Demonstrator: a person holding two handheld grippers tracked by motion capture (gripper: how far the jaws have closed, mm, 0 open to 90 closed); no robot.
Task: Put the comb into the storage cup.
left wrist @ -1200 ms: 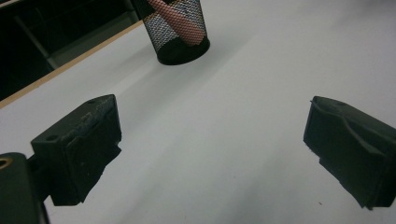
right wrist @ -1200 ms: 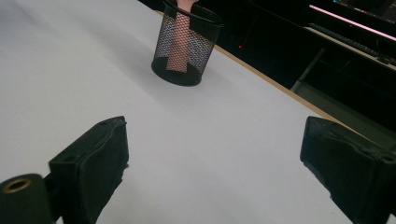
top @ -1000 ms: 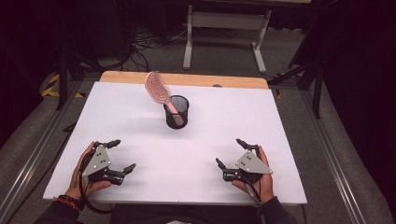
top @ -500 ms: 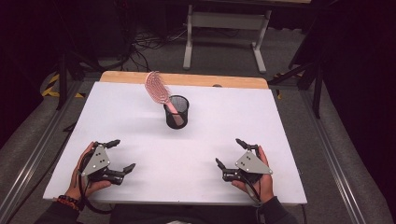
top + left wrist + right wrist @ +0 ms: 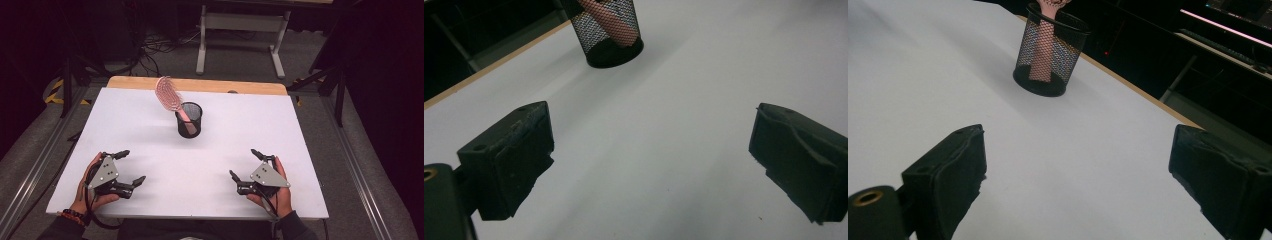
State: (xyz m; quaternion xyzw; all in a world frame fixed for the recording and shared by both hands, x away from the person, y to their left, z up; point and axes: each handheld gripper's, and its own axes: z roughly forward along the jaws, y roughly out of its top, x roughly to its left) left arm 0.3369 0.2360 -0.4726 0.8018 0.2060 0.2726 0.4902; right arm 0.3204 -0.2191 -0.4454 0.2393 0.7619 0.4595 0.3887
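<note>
A pink hairbrush (image 5: pixel 168 95) stands handle-down in a black mesh cup (image 5: pixel 189 120) at the middle of the white table, its bristle head leaning up and to the left. The cup (image 5: pixel 610 31) with the pink handle (image 5: pixel 611 25) inside shows at the top of the left gripper view, and the cup (image 5: pixel 1050 52) also stands ahead in the right gripper view. My left gripper (image 5: pixel 129 167) rests near the front left edge, open, with nothing between its jaws. My right gripper (image 5: pixel 245 164) rests near the front right, open and holding nothing.
The white table top (image 5: pixel 280 130) has a wooden strip (image 5: pixel 200 85) along its far edge. Beyond it stand a grey metal frame (image 5: pixel 240 30) and cables on the floor. Metal rails (image 5: pixel 350 165) run along both sides of the table.
</note>
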